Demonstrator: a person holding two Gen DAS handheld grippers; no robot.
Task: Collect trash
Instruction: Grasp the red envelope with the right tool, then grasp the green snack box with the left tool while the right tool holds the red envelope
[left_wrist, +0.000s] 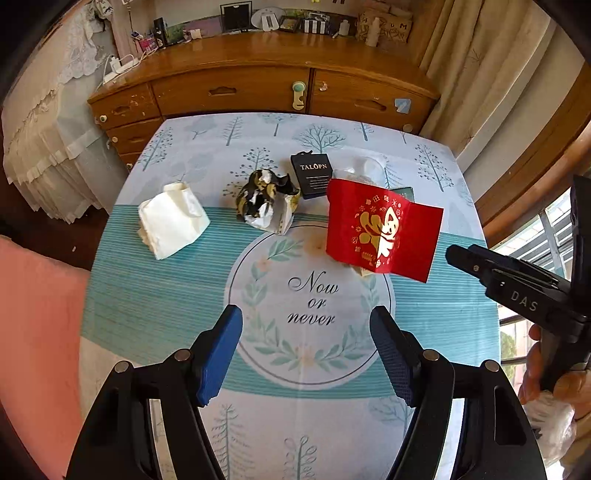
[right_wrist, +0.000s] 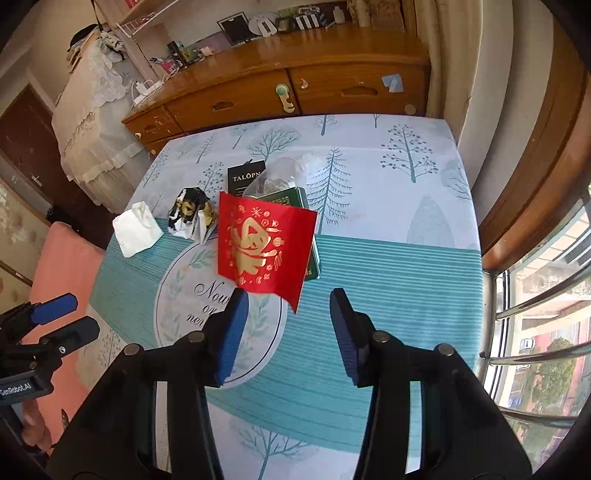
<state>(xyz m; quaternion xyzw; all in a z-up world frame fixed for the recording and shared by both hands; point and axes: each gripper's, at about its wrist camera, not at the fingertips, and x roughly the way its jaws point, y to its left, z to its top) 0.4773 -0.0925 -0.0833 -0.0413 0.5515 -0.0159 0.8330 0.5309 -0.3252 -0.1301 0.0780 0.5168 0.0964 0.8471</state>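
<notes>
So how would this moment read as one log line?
left gripper: open, empty | right gripper: open, empty | red envelope, crumpled wrapper, tissue: on table, uncollected

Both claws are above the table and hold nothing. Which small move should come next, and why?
Probably lower the right claw onto the red envelope, the nearest piece of trash to it. Its jaws stand open and empty just short of the envelope's lower edge. The left claw is also open and empty, farther from the white paper wad and the crumpled wrapper.
</notes>
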